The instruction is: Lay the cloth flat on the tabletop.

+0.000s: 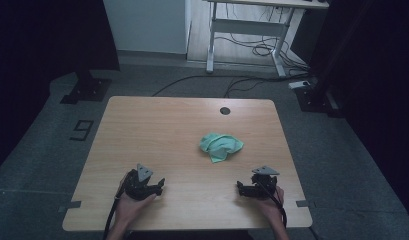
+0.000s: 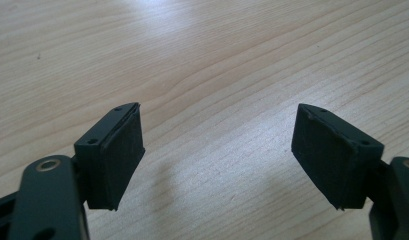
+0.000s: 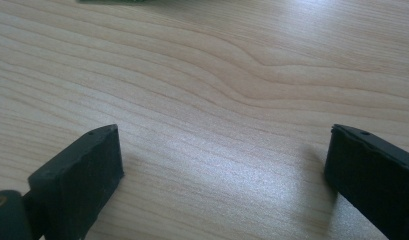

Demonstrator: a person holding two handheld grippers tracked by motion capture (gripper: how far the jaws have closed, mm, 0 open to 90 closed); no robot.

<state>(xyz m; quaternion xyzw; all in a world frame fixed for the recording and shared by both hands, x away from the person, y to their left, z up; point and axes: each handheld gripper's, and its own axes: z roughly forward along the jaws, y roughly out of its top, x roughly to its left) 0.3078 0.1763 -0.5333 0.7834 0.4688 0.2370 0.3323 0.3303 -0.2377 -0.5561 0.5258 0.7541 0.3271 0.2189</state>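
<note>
Two hands are seen at the near edge of the counter [image 1: 142, 130], and a gripper is held in each. The left gripper [image 1: 159, 186] is held near the left front corner. The right gripper [image 1: 240, 188] is held near the right front corner. They are well apart from each other and are pointed toward each other.

In the left gripper view, the black fingers [image 2: 117, 157] are spread wide. Nothing is held between them. Only bare light wood is seen in the gap. In the right gripper view, the fingers [image 3: 84, 175] are spread wide too. Nothing is gripped there either.

A green cloth [image 1: 220, 146] is found on the counter, a little past the middle and toward the right side. It is crumpled in a small heap. It is not touched by either gripper. It is placed closer to the right gripper than to the left one. A thin strip of green is glimpsed at the top edge of the right gripper view.

A small dark round hole [image 1: 225, 110] is set in the counter near its far edge. Black cables [image 1: 232, 82] are laid on the grey floor behind the counter.
</note>
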